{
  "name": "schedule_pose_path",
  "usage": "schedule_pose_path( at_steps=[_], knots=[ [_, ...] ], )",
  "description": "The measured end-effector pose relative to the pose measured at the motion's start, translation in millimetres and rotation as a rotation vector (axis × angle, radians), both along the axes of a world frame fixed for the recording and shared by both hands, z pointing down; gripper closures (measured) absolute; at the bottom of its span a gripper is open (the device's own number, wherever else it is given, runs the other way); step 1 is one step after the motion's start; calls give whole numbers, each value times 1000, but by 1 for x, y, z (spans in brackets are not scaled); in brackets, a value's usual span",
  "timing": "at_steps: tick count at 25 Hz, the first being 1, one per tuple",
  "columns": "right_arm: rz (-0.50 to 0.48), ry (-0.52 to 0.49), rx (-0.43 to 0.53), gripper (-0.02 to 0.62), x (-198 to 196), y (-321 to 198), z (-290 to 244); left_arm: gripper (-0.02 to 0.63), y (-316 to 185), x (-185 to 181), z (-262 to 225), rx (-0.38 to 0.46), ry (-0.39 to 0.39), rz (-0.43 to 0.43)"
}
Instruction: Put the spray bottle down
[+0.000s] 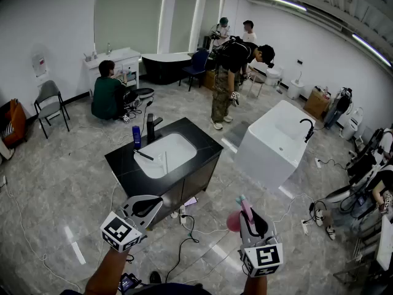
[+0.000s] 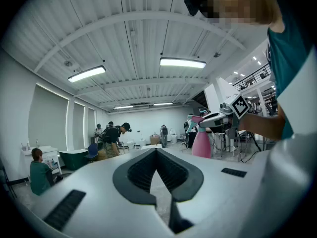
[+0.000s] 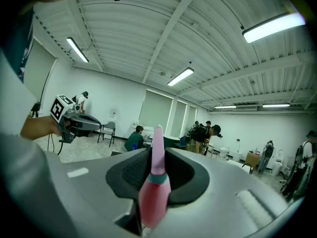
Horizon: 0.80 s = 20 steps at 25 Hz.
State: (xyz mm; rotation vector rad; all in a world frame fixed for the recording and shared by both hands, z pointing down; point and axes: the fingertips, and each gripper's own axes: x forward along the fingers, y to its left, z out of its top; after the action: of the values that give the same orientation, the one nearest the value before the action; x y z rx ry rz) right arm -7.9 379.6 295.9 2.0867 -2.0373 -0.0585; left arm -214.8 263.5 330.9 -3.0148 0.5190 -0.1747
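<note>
**Operator:** Report the state of the right gripper (image 3: 157, 150).

**Technician:** The jaws are partly closed and clamped on the pink plastic spray bottle (image 3: 151, 197). The pads press on both sides of its narrow upper part, just above the teal collar. In the head view this gripper sits at 5 o'clock in the frame.

**Operator:** Where is the bottle?

**Technician:** It is held in the air and rests on no surface. In the left gripper view it hangs upright under the right gripper's jaws, at 4 o'clock from the frame centre.

**Operator:** Report the state of the left gripper (image 2: 156, 151).

**Technician:** The jaw tips meet and there is nothing between them. Only the floor shows through the slot behind the tips. In the head view this gripper sits at 7 o'clock.

**Operator:** What are the nearest surfaces?

**Technician:** The black rectangular vanity cabinet with a white basin (image 1: 121, 162) stands at 12 o'clock from both grippers, well apart from them. A blue bottle (image 1: 136, 137) and a tall black faucet (image 1: 150, 128) stand on its top at 11 o'clock of the basin. A white freestanding bathtub (image 1: 265, 160) stands at 3 o'clock of the cabinet. Below the grippers is the grey marbled floor (image 1: 61, 183), with cables lying on it.
</note>
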Motion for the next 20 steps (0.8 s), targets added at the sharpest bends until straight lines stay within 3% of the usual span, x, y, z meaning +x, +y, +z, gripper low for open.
schedule_pose_path(
  at_steps=[10,20],
  knots=[
    [3,-8,-17,500,0,-27,10,601,-27,1,6,-14,4,10],
    [36,-31,-3,500,-27,-67,10,601,-69,-22,11,-20,12,41]
  ],
)
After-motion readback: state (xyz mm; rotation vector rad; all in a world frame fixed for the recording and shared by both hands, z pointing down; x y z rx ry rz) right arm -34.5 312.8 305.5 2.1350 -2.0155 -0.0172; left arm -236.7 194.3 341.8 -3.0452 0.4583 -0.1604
